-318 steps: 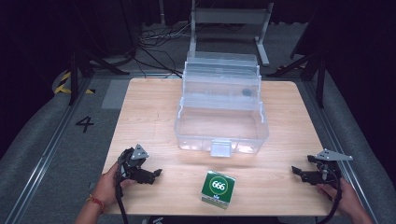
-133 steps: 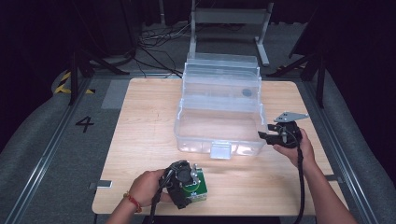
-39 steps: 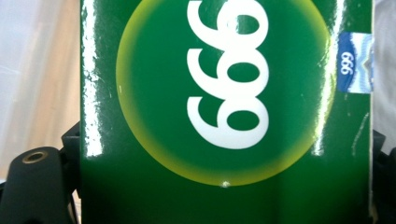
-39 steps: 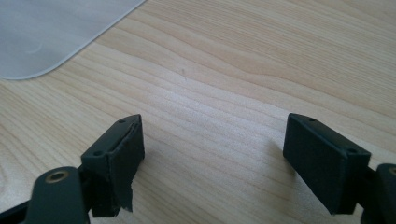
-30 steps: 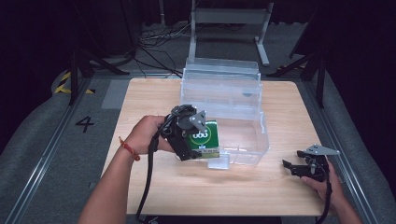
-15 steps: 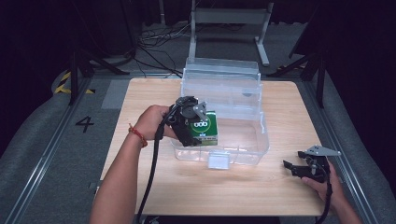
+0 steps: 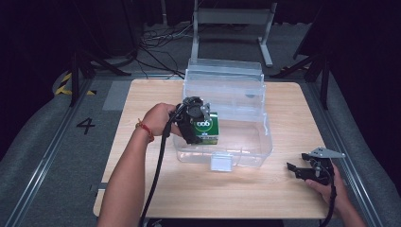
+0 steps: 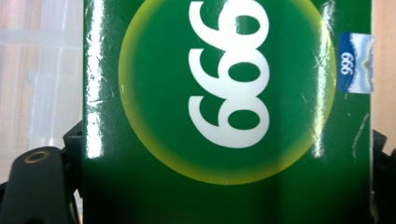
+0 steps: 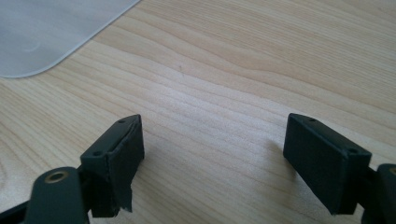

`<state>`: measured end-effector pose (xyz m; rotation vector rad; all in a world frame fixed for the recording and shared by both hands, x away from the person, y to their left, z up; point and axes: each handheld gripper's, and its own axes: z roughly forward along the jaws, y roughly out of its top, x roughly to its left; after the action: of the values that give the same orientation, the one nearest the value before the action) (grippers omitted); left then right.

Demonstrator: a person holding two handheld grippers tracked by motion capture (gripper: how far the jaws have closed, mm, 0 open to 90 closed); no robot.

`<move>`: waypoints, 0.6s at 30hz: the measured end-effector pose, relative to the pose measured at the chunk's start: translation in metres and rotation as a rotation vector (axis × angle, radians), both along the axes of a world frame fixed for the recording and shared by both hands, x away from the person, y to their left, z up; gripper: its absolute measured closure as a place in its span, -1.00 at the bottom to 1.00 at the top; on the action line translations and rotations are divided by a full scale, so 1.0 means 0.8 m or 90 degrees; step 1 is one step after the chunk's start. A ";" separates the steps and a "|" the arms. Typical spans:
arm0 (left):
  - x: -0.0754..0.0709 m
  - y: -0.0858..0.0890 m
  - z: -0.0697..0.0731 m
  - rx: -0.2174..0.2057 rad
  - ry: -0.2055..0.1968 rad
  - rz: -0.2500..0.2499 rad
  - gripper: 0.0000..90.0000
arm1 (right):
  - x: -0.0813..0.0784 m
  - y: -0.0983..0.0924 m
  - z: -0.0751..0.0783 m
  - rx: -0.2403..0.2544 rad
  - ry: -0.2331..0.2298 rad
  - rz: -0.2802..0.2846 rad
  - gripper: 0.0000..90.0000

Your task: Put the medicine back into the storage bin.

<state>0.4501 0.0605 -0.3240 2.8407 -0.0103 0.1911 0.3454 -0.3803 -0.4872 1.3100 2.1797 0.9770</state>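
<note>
Placing step: the left tongs clamp a green box at the near-left corner of the clear bin, low inside it. The right tongs rest open on the tabletop, far right. Next, probably: set it down and release.

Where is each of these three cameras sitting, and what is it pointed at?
High view: above the table's near side, looking forward and down at the clear plastic storage box; both forearms show.
Left claw view: rides the left claw, facing the green "666" carton between its jaws.
Right claw view: rides the right claw, open over the wooden table.
Shared: the carton and the table.
</note>
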 end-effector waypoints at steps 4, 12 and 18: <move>0.005 0.003 -0.009 -0.004 0.005 0.004 -0.65 | 0.002 0.001 0.000 -0.001 0.001 0.000 -0.57; 0.011 0.013 -0.025 0.008 0.009 -0.001 -0.65 | 0.003 0.001 0.000 -0.001 0.001 0.001 -0.57; 0.013 0.018 -0.035 0.015 0.018 0.003 -0.65 | 0.003 0.001 0.000 -0.001 0.001 0.002 -0.57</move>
<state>0.4603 0.0747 -0.3518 2.8673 -0.0010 0.1530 0.3475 -0.3796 -0.4874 1.3079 2.1837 0.9751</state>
